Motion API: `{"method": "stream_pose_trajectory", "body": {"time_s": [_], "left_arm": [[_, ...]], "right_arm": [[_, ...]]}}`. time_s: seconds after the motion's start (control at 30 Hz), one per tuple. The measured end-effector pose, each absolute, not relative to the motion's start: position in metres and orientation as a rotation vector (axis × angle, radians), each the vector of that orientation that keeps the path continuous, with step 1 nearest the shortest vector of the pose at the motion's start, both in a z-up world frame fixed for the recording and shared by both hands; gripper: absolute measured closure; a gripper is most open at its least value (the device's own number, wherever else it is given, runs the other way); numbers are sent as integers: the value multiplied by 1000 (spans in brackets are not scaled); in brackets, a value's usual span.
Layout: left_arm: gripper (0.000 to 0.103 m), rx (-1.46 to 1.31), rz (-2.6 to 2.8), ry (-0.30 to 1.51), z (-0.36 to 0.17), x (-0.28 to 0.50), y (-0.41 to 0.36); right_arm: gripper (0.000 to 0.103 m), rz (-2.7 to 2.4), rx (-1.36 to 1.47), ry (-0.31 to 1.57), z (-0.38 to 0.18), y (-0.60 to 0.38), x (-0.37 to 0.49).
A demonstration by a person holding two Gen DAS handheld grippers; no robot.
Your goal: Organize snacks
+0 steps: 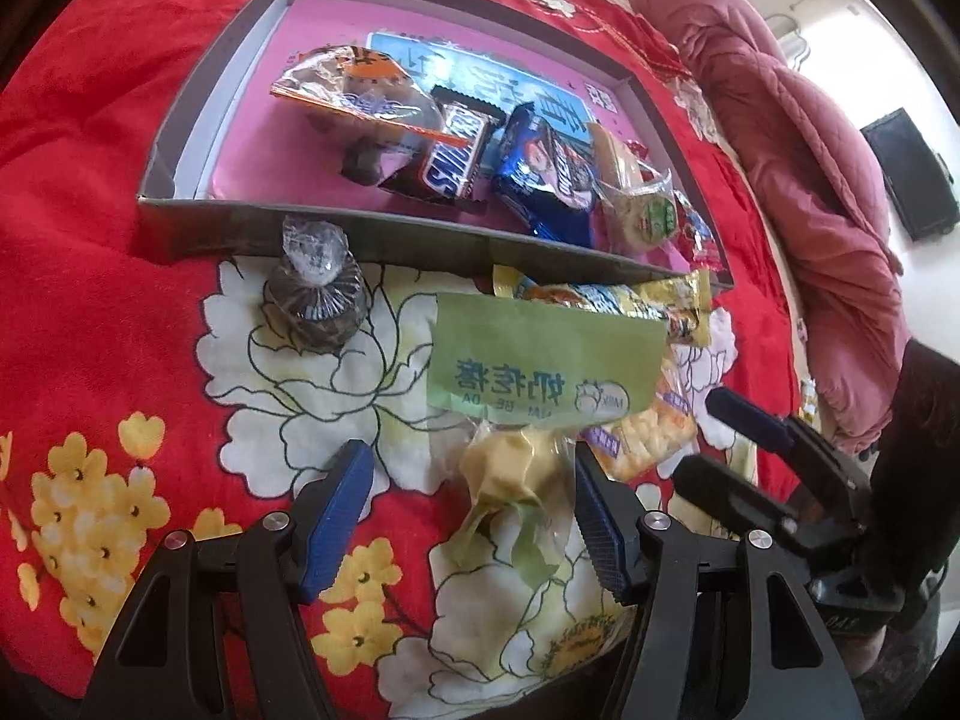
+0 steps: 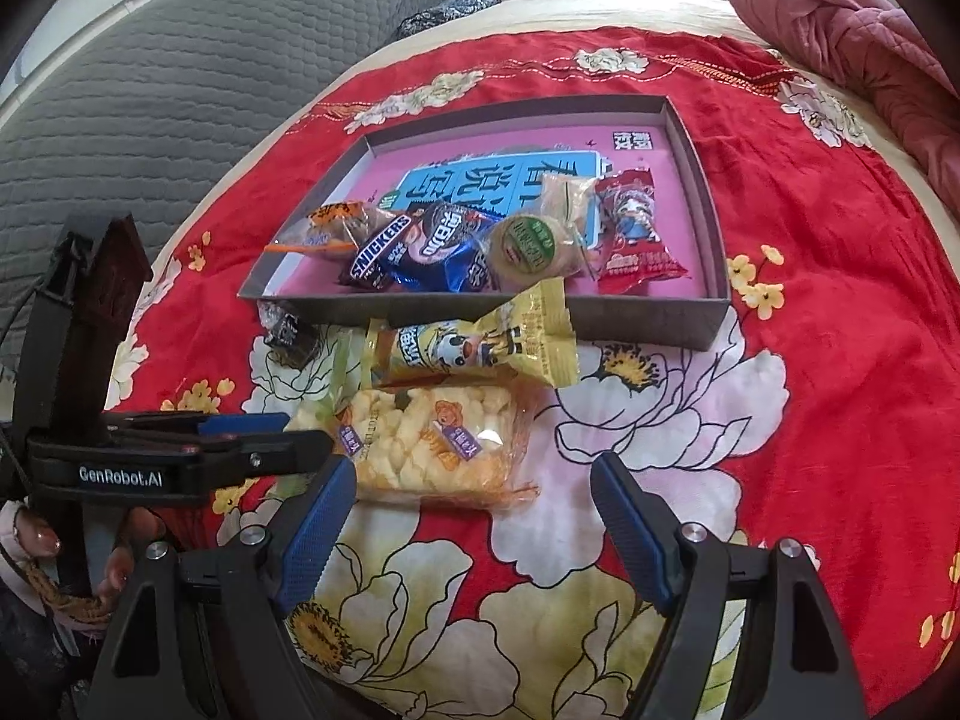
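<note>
L gripper [image 1: 474, 516] jaws apart, green milk-snack pack [image 1: 540, 360] between the pads, only the right pad next to its wrapper, grip not clear. R gripper [image 2: 474, 534] wide, nothing in it, above red floral blanket [image 2: 840, 420]. Corn-puff pack [image 2: 432, 444] & yellow pack [image 2: 474, 342] lie in front of grey box [image 2: 660, 318]; Snickers [image 2: 375, 255] & others inside. Dark wrapped cake [image 1: 312, 306] touches box front wall.

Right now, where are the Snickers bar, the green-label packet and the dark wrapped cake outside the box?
Snickers bar [image 2: 377, 260]: right wrist view, on its lettering.
Green-label packet [image 1: 543, 369]: left wrist view, middle of its green label.
Dark wrapped cake [image 1: 314, 307]: left wrist view, on its dark body.
</note>
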State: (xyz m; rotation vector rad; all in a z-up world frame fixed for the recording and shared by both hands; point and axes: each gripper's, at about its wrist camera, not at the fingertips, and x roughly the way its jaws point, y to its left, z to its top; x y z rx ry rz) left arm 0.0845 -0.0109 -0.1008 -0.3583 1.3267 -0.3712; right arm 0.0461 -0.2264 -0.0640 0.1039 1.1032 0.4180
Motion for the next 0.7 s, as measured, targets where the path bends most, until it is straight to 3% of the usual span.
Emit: {"method": "stream_pose_trajectory", "body": {"time_s": [0.37, 0.7], "left_arm": [[36, -350, -375, 1310, -107, 93, -12], [37, -352, -388, 1296, -109, 94, -11]], "right_arm": [[23, 436, 91, 1136, -76, -219, 52], [12, 475, 56, 1130, -86, -202, 64]]}}
